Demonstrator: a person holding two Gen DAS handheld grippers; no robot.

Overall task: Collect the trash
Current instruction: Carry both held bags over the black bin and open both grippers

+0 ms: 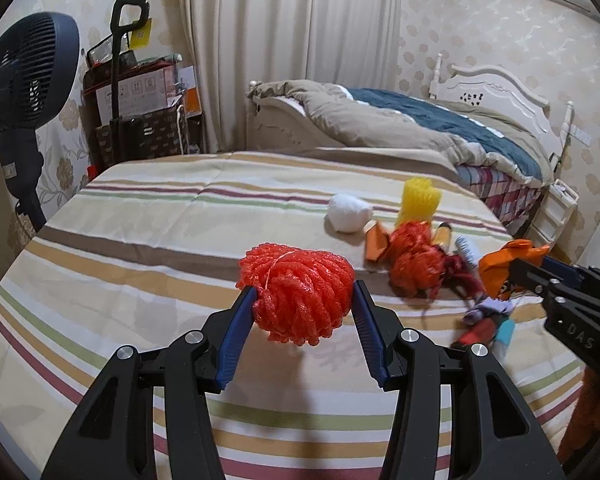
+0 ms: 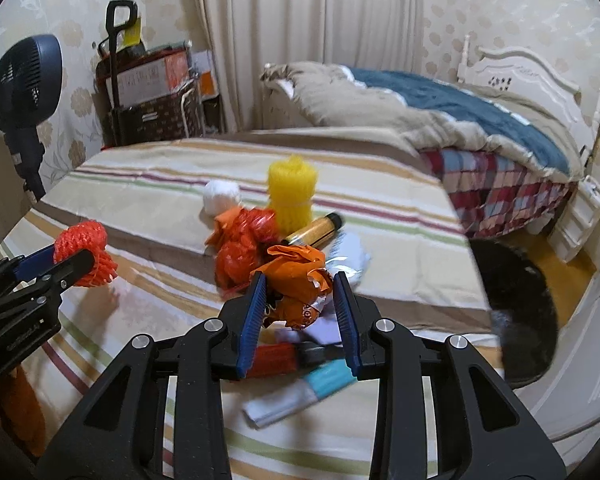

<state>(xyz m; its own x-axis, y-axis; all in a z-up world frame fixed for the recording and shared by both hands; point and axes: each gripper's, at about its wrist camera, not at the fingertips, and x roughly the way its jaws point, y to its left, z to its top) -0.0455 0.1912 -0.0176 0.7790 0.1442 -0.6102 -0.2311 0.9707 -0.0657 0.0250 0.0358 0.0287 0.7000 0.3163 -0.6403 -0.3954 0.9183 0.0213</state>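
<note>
Above the striped tabletop (image 1: 140, 208), left gripper (image 1: 304, 300) fingers clamp red foam net (image 1: 296, 292); right gripper (image 2: 300, 304) fingers pinch orange wrapper (image 2: 296, 276), both lifted for binning.

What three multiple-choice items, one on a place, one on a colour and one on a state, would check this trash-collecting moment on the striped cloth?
1. Where does the white ball lie?
A. On the striped cloth, beside the yellow foam net
B. On the blue blanket
C. Between the left gripper's fingers

2. What colour is the foam net in the left gripper?
A. Yellow
B. Red-orange
C. White

3. What is the right gripper doing?
A. Standing open and empty
B. Holding the gold tube
C. Closed on a crumpled orange wrapper

Answers:
1 A: the ball rests on the cloth just left of the yellow net.
2 B: the wad between the blue pads is red-orange.
3 C: the wrapper sits pinched between both pads in the right wrist view.
</note>
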